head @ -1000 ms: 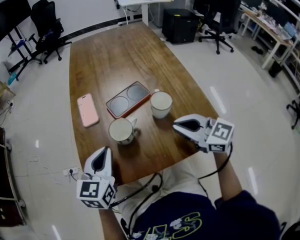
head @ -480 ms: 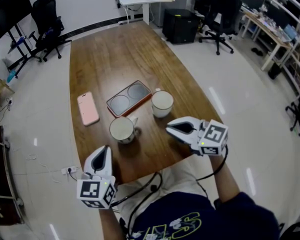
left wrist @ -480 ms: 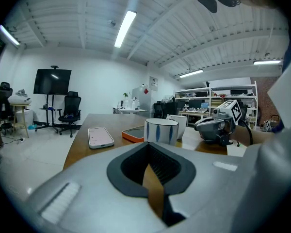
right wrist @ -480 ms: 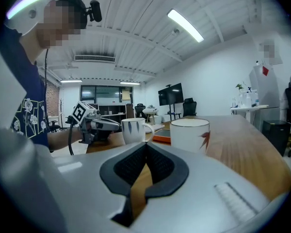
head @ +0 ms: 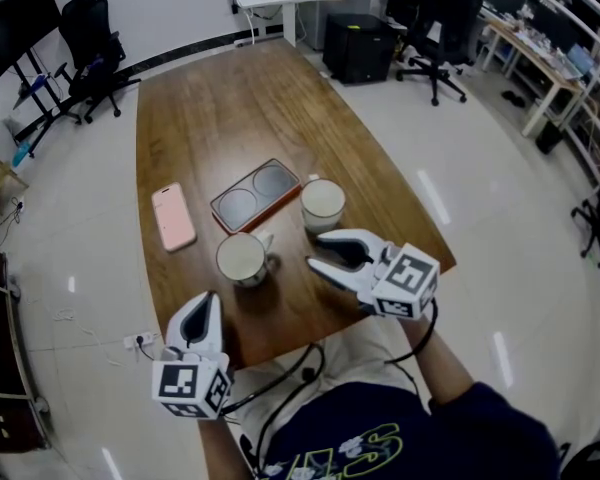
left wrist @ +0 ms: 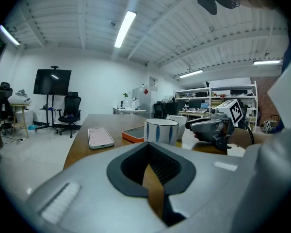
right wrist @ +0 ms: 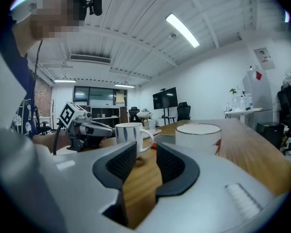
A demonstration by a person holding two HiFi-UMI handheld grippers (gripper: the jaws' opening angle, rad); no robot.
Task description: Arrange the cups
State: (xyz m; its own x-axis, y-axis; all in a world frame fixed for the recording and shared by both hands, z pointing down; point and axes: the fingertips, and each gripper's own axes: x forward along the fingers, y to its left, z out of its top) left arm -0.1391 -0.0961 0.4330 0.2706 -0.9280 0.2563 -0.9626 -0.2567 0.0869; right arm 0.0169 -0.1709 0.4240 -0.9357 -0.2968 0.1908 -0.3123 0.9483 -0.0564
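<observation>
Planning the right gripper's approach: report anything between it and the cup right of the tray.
Nothing visible. Only bare table separates that cup from the right gripper, whose fingers have just been opening, nothing between them.

Long wooden table [head: 230,108], pink phone [head: 174,218], orange-rimmed tray [head: 257,195], striped mug [head: 242,260], white cup [head: 322,204] just beside the tray

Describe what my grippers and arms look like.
The left gripper and right gripper are pale grey shells with black ribbed pads inside the fingers, each carrying a cube of black square markers. Black cables trail back. Dark navy shirt sleeve.
</observation>
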